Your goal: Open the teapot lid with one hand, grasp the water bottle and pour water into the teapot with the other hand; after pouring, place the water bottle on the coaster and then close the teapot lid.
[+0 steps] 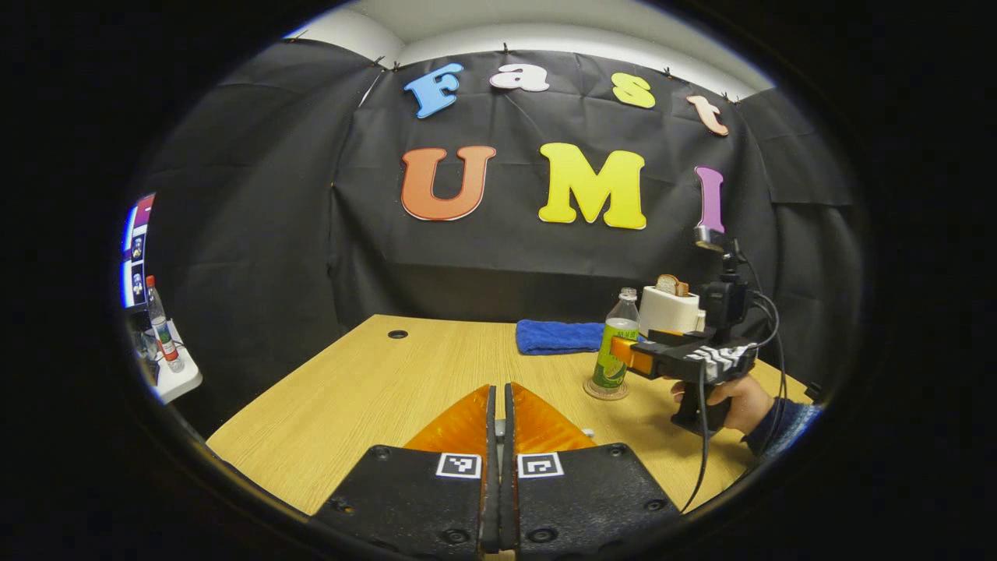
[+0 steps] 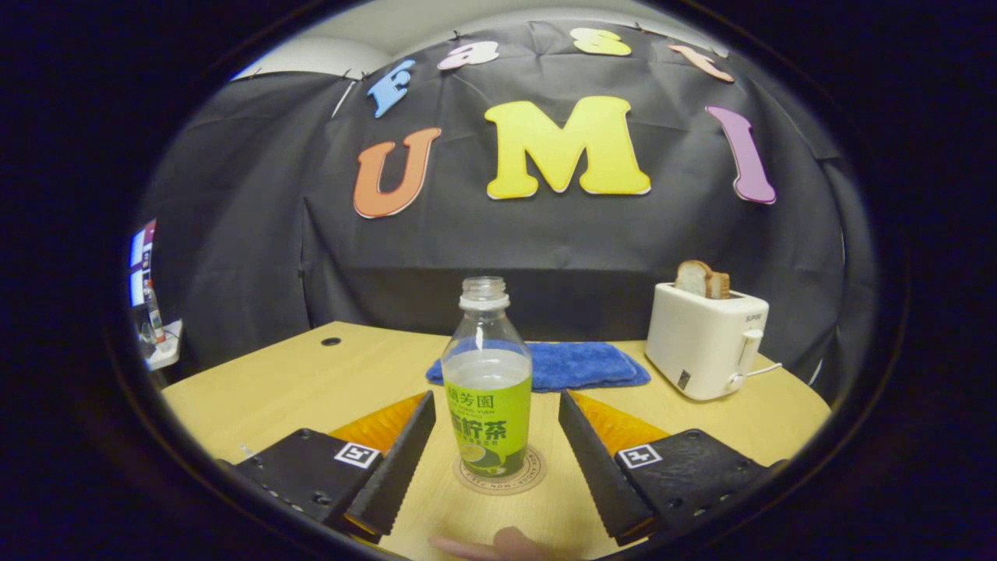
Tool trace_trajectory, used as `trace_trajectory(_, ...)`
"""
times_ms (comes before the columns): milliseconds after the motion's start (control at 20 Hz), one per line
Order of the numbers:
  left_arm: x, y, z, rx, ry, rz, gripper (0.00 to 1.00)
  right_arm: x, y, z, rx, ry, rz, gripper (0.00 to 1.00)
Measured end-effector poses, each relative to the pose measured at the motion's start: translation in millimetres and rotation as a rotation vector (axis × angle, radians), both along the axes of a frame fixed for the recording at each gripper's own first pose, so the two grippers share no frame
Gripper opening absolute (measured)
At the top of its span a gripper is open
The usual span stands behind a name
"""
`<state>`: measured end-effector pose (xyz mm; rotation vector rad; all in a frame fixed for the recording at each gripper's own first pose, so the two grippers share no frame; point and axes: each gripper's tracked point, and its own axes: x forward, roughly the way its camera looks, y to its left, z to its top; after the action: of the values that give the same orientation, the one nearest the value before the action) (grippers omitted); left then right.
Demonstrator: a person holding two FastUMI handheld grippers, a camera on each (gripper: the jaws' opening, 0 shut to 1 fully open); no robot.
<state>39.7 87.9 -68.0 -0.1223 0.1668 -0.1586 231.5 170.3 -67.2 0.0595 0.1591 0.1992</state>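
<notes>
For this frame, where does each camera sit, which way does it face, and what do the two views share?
Left gripper view: rides the left gripper, fingers together, facing across the table toward the right gripper and the hand holding it.
Right gripper view: rides the right gripper, fingers apart, facing the water bottle standing on the coaster.
Shared: bottle, coaster, blue cloth, toaster.

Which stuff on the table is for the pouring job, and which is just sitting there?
For the job:
- water bottle, uncapped, standing on the coaster
- right gripper, open around the bottle
- left gripper, shut

Just lying about:
- toaster with bread
- blue cloth
</notes>
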Motion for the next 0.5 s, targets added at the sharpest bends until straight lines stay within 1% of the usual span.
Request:
trace_trajectory(200,11.5,-13.4,1.7,-0.01,-0.04,-0.002,0.03,-44.9,-22.2,19.2,-0.05,-0.082,-0.009,0.95)
trace_trajectory(400,27.4,-30.7,-11.2,-0.062,-0.042,-0.015,0.03,-101.5,-40.7,19.8,-0.059,-0.15,0.035,0.94)
trace_trajectory(500,33.0,-42.2,-15.2,-0.076,-0.05,-0.019,0.03,-118.9,-59.9,14.1,-0.082,-0.152,0.007,0.95)
